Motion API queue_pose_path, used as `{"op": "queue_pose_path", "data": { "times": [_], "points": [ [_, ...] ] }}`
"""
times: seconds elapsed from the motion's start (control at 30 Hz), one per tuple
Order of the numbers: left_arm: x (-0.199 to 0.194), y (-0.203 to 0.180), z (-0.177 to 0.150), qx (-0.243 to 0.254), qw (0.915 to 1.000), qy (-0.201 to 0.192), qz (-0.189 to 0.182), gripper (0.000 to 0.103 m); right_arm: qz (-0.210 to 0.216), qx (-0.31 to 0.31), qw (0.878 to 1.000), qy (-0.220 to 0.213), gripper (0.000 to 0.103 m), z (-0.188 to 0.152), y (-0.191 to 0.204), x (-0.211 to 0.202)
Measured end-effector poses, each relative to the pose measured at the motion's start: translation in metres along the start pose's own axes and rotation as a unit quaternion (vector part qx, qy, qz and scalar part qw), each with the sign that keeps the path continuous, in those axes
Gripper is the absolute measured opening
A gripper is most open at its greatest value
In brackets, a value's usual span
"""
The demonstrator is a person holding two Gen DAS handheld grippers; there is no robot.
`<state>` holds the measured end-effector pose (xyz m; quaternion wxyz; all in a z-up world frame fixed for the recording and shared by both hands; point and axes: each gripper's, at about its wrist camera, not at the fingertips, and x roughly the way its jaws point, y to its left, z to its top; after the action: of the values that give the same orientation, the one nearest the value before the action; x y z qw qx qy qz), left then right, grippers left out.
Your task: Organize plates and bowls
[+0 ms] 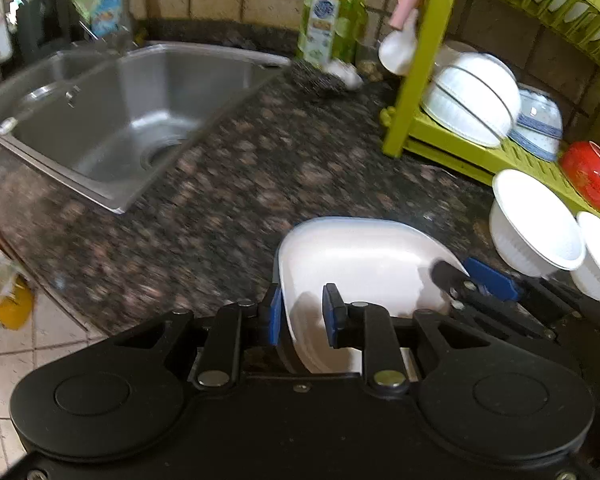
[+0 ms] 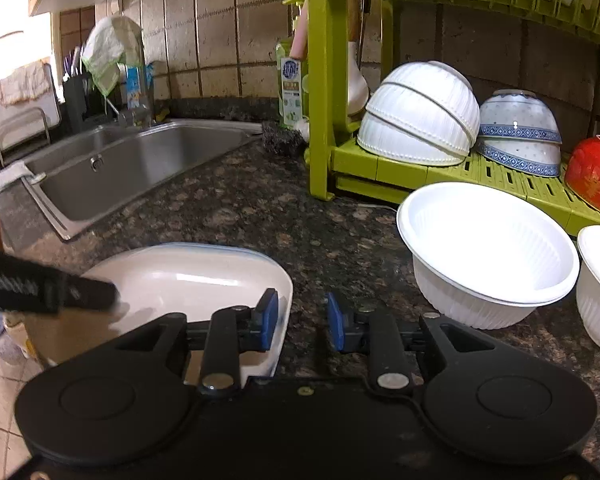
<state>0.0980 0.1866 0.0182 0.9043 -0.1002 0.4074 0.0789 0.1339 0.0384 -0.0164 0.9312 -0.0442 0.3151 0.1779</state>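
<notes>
- Left wrist view: the left gripper (image 1: 303, 314) sits low at 6 o'clock, its blue pads on either side of the near rim of a white plate (image 1: 360, 256); the rim stands between them, but whether they pinch it or only bracket it cannot be told.
- The right gripper (image 1: 466, 274) enters at 4 o'clock, one black finger lying over the plate's right edge; this view is motion-blurred.
- Right wrist view: the right gripper (image 2: 303, 320) points forward over the counter, its fingers apart. The left blue pad overlaps the plate (image 2: 188, 276) edge at 7 o'clock, the right pad is over bare stone.
- The plate is glossy, rounded-square, with a thin blue rim line, tilted above the speckled dark granite counter (image 2: 260, 208).
- At 3 o'clock two white ribbed bowls (image 2: 488, 256) stand upright on the counter, just beside each other.
- Behind them, a green slatted plastic rack (image 2: 420, 170) holds upturned bowls: stacked white ribbed ones (image 2: 420, 116), blue-patterned ones (image 2: 520, 132) and a shiny red one (image 2: 592, 176).
- A stainless steel sink (image 2: 132, 168) lies at 10 o'clock.
</notes>
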Motion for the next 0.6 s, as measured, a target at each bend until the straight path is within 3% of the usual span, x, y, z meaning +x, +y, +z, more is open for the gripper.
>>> {"op": "queue_pose_path", "data": {
  "times": [0.07,0.1,0.17,0.6],
  "points": [
    [-0.005,0.0,0.0,0.008,0.9993,-0.022,0.029,0.034,-0.004,-0.002,1.0,0.0,0.027,-0.001,0.0,0.001],
    [-0.007,0.0,0.0,0.011,0.9988,-0.03,0.037,0.042,-0.005,0.0,1.0,-0.001,0.027,-0.001,0.0,0.001],
    [-0.008,0.001,0.001,0.01,0.9987,-0.034,0.037,0.048,-0.002,0.006,1.0,-0.002,0.027,-0.001,-0.002,0.0],
    [0.0,-0.001,-0.002,0.012,0.999,-0.015,0.041,0.048,0.022,0.078,0.996,-0.029,0.027,0.003,-0.02,-0.018]
  ]
}}
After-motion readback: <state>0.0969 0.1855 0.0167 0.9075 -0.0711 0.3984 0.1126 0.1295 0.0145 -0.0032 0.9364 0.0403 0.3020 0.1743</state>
